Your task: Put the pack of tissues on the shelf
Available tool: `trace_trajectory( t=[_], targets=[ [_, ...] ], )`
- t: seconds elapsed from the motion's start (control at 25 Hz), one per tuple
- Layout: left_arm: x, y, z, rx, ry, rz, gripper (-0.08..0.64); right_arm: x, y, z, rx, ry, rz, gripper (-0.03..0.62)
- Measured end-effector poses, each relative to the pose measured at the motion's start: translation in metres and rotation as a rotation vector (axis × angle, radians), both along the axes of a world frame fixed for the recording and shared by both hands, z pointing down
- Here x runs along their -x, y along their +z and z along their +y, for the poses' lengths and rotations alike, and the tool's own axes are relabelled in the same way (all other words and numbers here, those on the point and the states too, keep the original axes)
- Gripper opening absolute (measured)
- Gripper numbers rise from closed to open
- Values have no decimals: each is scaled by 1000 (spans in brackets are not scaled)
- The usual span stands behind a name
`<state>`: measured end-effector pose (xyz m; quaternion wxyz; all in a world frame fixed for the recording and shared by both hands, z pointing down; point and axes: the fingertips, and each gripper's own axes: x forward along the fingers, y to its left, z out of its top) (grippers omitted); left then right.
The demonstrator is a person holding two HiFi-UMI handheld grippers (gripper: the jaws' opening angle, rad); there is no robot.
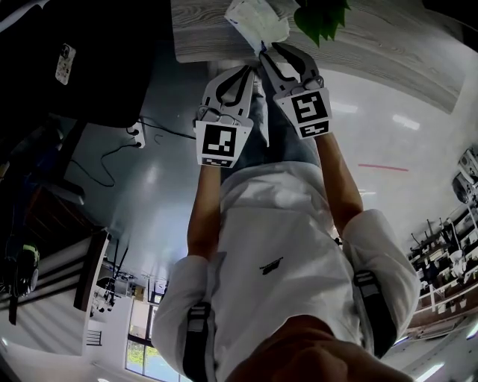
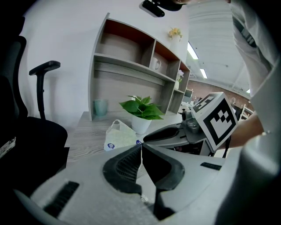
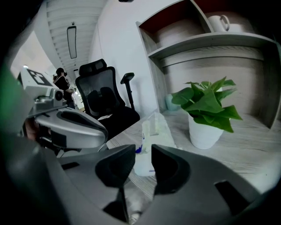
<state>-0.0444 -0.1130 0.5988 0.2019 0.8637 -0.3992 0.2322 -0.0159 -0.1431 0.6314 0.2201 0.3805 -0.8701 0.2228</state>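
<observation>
The pack of tissues, white plastic with blue print, lies on the wooden desk beside a potted green plant. The grey shelf unit stands at the back of the desk. My right gripper is open by a narrow gap, its tips just short of the pack, which shows through the gap. My left gripper hangs beside it, shut with nothing in it, a little further back from the desk edge.
A white mug stands in an upper shelf compartment. A teal cup sits under the lowest shelf board. A black office chair stands left of the desk. Cables and a socket strip lie on the floor.
</observation>
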Motion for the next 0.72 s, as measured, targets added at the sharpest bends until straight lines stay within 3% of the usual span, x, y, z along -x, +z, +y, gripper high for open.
trace_trajectory(
  t=[0.4, 0.72],
  targets=[
    [0, 2, -2, 7, -11, 4, 32, 7, -3, -2, 6, -24, -18, 132],
    [6, 5, -1, 14, -19, 2, 32, 13, 6, -5, 15, -31, -14, 90]
  ],
)
